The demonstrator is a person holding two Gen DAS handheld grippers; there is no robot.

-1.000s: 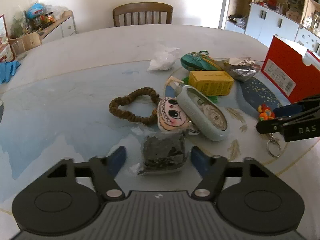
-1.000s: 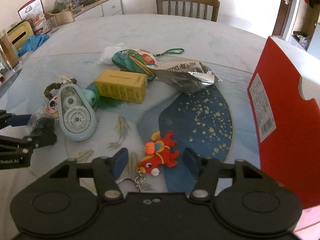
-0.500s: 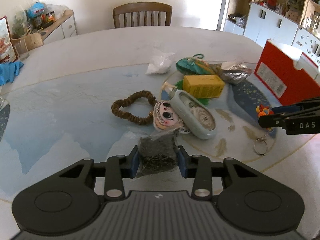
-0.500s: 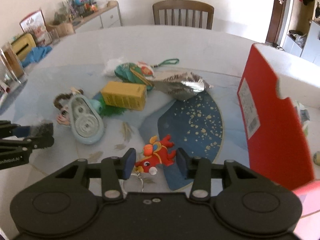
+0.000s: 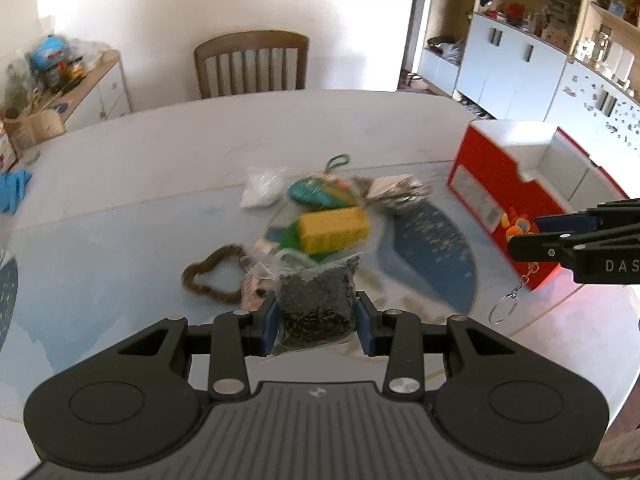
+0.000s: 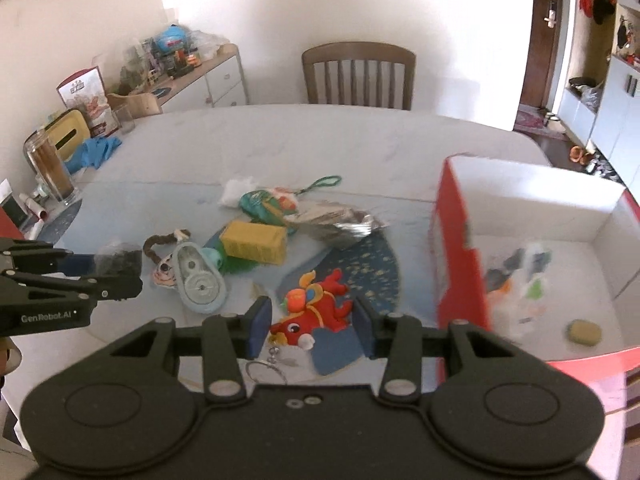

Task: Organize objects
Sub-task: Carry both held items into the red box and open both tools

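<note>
1. Two grips: left gripper [image 5: 316, 316] fingers clamped on bag of dark tea [image 5: 316, 296], lifted above table [image 5: 120, 208].
2. Right gripper [image 6: 308, 326], lettered "DAS", fingers pinching red fish keychain [image 6: 316, 312], raised left of red box [image 6: 460, 264].
3. "GenRobot.AI" printed on left gripper.

Cluttered table [image 6: 360, 136]: yellow box [image 6: 254, 241], red box [image 6: 460, 264].

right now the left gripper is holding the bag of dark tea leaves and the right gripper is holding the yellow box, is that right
Not quite. The left gripper does hold the bag of dark tea leaves, but the right gripper holds the red toy keychain, not the yellow box, which lies on the table. The right wrist view shows it.
</note>
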